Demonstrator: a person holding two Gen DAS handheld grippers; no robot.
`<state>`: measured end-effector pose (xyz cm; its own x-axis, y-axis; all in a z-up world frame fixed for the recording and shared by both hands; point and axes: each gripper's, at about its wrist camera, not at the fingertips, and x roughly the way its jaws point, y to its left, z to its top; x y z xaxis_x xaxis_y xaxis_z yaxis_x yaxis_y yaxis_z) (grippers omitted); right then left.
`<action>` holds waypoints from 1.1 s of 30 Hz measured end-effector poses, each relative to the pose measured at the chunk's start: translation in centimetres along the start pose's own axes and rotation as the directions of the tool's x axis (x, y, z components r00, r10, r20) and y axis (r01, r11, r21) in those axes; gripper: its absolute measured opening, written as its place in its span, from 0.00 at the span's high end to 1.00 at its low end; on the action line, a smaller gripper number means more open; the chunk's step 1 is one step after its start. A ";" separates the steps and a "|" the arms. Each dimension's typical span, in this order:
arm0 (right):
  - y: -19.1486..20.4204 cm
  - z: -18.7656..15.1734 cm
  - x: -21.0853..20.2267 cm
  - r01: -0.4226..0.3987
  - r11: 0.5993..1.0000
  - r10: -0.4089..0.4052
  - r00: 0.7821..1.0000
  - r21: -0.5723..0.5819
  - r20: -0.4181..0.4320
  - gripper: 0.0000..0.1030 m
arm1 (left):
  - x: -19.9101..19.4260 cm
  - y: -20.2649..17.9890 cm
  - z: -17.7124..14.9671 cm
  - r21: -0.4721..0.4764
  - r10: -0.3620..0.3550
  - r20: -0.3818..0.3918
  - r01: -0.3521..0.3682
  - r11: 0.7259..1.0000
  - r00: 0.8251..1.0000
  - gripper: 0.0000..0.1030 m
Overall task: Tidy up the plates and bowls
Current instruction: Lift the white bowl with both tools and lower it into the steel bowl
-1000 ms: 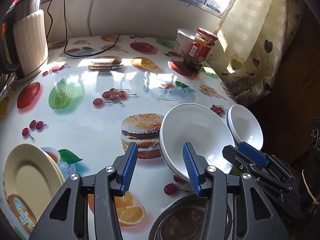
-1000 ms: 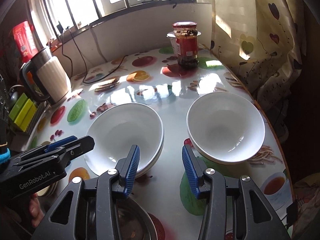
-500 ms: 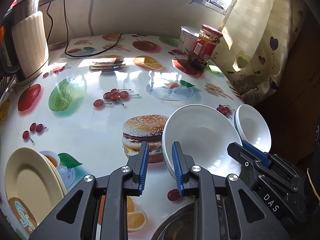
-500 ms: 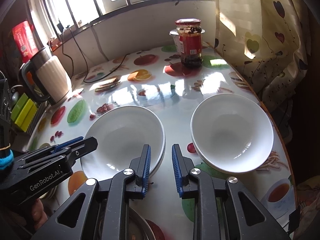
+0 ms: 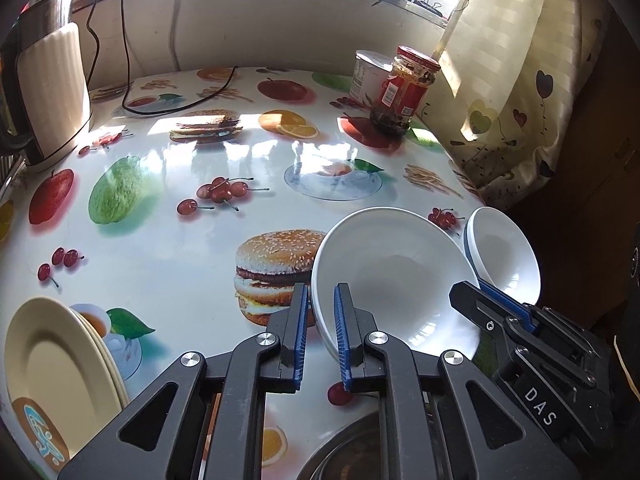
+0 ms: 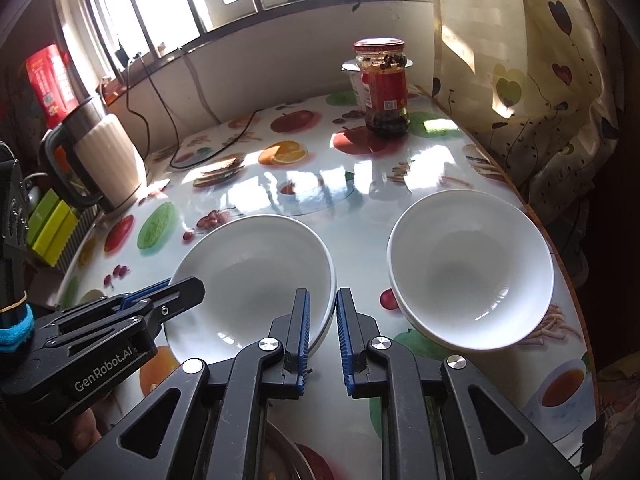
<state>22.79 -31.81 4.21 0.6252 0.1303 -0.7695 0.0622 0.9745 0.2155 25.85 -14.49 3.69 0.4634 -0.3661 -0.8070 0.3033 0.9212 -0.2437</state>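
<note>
A stack of white bowls (image 5: 394,280) sits on the fruit-print table; it also shows in the right wrist view (image 6: 256,284). My left gripper (image 5: 320,334) is shut on the stack's left rim. My right gripper (image 6: 322,330) is shut on its right rim, and its blue fingers (image 5: 504,308) show in the left view. The left gripper's fingers (image 6: 160,300) show in the right view. A second white bowl (image 6: 472,268) stands to the right, also seen in the left view (image 5: 504,256). Cream plates (image 5: 52,372) lie stacked at the near left.
A metal bowl (image 5: 352,456) sits under my grippers at the near edge. A red-lidded jar (image 6: 384,88) and a white tub (image 5: 368,74) stand at the back right. A kettle (image 6: 104,164) with its cable stands at the back left. A curtain (image 6: 540,80) hangs at right.
Both grippers have closed from wide open onto opposite rims of the white bowl stack. Both have moved slightly forward toward it.
</note>
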 end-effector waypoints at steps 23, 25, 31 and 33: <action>0.2 -0.2 -1.0 -0.004 1.000 0.003 0.999 0.014 0.032 0.89 | -1.4 0.1 -0.2 -0.007 0.002 0.026 -0.002 1.000 1.000 0.88; 0.3 -0.3 -1.4 -0.007 1.000 0.006 0.999 0.016 0.037 0.89 | -1.9 -0.1 -0.3 -0.002 0.003 0.037 -0.003 1.000 0.999 0.88; 0.5 -0.6 -2.6 -0.013 1.000 0.012 0.998 0.018 0.055 0.89 | -3.1 -0.4 -0.4 0.008 0.000 0.058 -0.001 1.000 0.998 0.88; 0.5 -0.7 -3.1 -0.014 1.000 0.013 0.998 0.019 0.061 0.89 | -3.6 -0.5 -0.5 0.014 0.001 0.068 -0.002 1.000 0.998 0.88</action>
<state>20.37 -31.63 6.29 0.6724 0.1313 -0.7285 0.0680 0.9690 0.2374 23.60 -13.61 6.42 0.5190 -0.3735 -0.7688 0.3139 0.9199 -0.2350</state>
